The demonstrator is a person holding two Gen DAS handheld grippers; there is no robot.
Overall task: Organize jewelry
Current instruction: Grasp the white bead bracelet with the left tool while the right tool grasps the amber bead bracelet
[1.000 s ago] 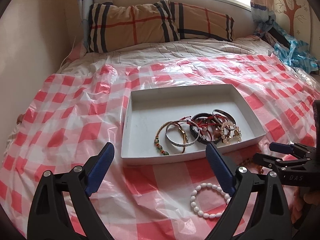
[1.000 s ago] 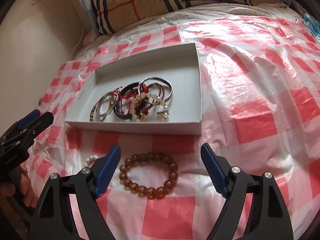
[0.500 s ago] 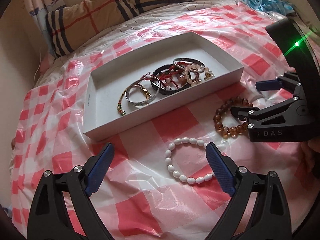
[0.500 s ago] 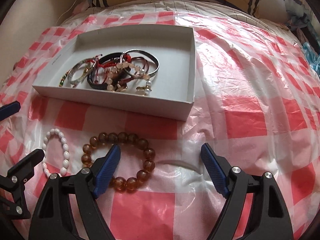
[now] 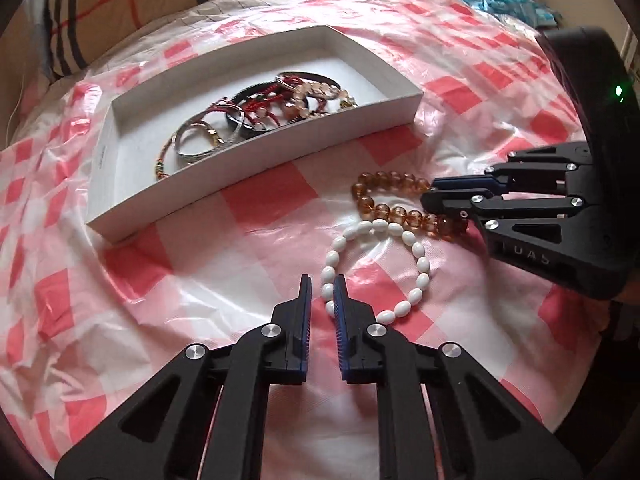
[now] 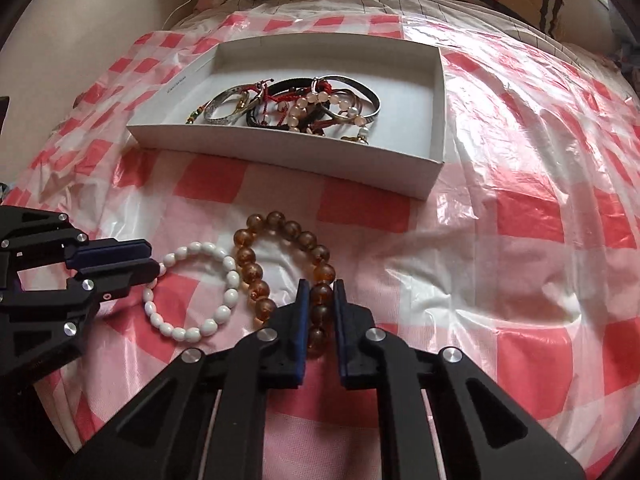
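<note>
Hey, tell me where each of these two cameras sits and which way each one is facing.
Left wrist: on the left gripper, facing forward and down at the white bead bracelet it pinches; the right gripper shows alongside.
Right wrist: on the right gripper, facing the amber bead bracelet it pinches; the left gripper enters at left.
Shared: both bracelets, white box, checkered cover.

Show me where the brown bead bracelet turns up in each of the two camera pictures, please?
Left wrist view: the brown bead bracelet lies right of centre on the checked sheet, its far end pinched by the right claw.
Right wrist view: the brown bead bracelet sits low at centre, with the right claw shut on its near beads.
Shared landmark: the white bead bracelet touches it in both.
</note>
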